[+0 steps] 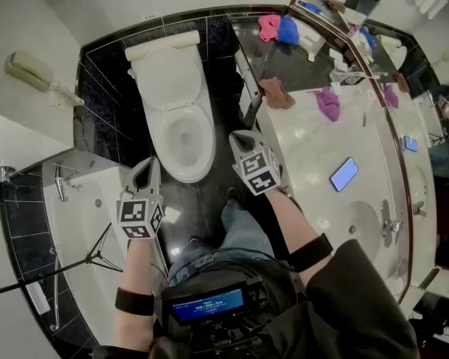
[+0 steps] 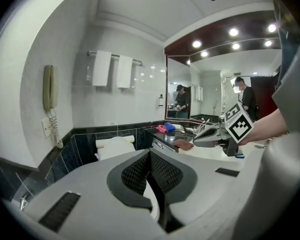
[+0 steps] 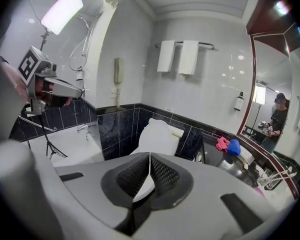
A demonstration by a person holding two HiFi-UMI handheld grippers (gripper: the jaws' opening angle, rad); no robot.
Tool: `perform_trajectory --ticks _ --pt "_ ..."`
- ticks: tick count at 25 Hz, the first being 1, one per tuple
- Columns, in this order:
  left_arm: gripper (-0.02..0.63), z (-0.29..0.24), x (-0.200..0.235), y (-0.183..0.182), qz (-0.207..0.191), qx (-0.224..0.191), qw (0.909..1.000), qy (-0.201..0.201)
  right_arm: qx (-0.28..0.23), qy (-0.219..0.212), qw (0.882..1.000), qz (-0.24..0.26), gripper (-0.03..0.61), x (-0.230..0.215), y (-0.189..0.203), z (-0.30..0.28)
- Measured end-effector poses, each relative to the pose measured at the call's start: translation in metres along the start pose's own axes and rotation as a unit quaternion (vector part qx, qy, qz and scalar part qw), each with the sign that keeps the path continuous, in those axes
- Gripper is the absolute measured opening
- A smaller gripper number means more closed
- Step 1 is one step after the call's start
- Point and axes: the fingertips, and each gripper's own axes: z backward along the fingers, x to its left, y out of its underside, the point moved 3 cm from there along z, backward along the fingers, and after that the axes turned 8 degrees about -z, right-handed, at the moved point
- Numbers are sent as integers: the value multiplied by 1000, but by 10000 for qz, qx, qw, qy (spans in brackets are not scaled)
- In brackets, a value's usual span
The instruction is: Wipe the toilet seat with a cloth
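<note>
The toilet seat (image 1: 161, 142) lies down on the bowl in a narrow slot. At its 9 o'clock runs the white bathtub rim (image 1: 82, 172), and at its 3 o'clock the edge of the vanity counter (image 1: 299, 144). Only thin strips of dark floor (image 1: 223, 88) separate them. The open room is at 6 o'clock, in front of the bowl, where the person's legs stand. A tripod (image 1: 97, 256) stands inside the tub.

The seat's long axis runs from 12 to 6 o'clock, leaning slightly. The hinge end is at 12 by the tank (image 1: 162, 45), and the rounded front points at 6, toward the person. The lid stands raised against the tank.

The left gripper (image 1: 147, 169) hangs at the bowl's 7 o'clock, above the tub rim. Its jaws are pressed together with nothing between them. The right gripper (image 1: 241, 139) sits at the bowl's 4 o'clock, just beside the counter edge. Its jaws are likewise closed and empty.

A brown cloth (image 1: 275, 93) lies on the counter corner at the seat's 2 o'clock. A purple cloth (image 1: 328, 103) lies further along at 3.
</note>
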Motion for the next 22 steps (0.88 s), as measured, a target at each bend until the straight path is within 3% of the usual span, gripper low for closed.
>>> perform_trajectory --ticks 6,14,22 --pt "3 25 2 15 26 30 10000 -43 79 -303 9995 35 18 46 11 8" --pt "3 27 -3 38 76 164 9998 -6 296 -511 9978 -302 18 63 43 -1" --pt "3 -10 1 97 63 250 9996 115 475 -587 9898 -1206 20 64 113 -60"
